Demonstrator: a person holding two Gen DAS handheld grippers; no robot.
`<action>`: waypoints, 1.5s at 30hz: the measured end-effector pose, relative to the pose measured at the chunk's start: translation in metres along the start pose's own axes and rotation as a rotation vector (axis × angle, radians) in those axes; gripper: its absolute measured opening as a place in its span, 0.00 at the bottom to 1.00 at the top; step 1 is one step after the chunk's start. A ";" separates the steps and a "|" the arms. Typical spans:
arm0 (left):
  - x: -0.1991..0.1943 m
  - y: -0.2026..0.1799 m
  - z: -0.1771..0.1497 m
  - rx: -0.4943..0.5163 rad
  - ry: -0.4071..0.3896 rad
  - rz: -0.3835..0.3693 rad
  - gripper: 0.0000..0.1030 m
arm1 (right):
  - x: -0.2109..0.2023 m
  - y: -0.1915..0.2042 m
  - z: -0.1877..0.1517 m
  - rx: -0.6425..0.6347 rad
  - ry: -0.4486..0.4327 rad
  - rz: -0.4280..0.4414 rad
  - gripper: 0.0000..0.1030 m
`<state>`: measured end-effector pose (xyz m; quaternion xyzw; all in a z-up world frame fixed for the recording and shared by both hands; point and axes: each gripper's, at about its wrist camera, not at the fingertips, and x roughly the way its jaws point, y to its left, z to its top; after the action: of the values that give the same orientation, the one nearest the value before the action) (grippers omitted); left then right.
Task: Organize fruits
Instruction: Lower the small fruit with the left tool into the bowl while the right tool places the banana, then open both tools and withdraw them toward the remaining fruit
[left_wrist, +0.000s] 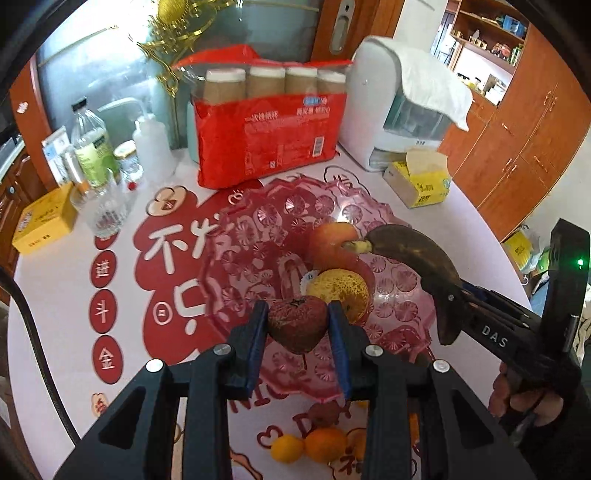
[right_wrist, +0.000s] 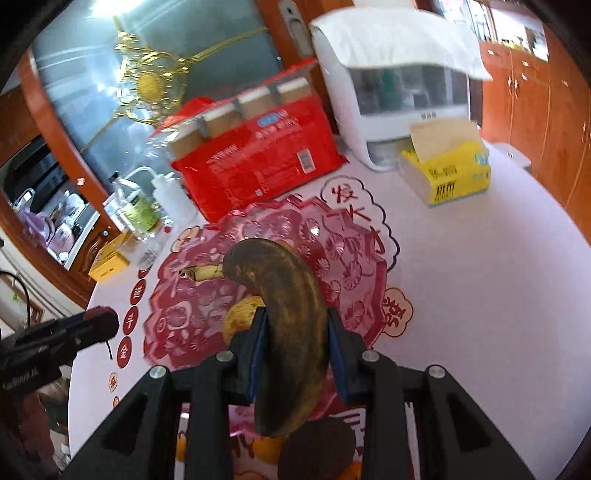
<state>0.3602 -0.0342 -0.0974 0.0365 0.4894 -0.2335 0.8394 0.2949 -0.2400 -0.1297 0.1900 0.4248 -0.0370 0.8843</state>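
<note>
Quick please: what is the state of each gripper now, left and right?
Left gripper: closed on a wrinkled dark red fruit.
Right gripper: closed on a browned banana.

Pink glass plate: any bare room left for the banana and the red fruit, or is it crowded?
The pink glass plate is bare across its left and far half, toward the red cup pack. It is crowded near-right, where the apple and yellow pear sit. Bare tabletop lies right of the plate, before the tissue box.

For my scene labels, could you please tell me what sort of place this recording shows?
Most likely a home kitchen or dining room: a table with a festive red-printed cover, wooden cabinets, a white countertop appliance under a cloth, and a pink glass fruit plate.
</note>
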 end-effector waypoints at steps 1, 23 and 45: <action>0.006 -0.001 0.000 0.003 0.008 -0.002 0.30 | 0.006 -0.002 0.001 0.009 0.002 -0.005 0.30; 0.047 0.005 0.003 -0.031 0.117 -0.005 0.54 | 0.034 0.017 0.005 -0.109 0.034 -0.059 0.47; -0.072 0.028 -0.071 -0.143 0.018 0.024 0.62 | -0.064 0.010 -0.046 0.025 0.033 -0.049 0.48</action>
<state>0.2859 0.0372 -0.0785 -0.0157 0.5118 -0.1873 0.8383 0.2230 -0.2204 -0.1038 0.1911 0.4433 -0.0607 0.8736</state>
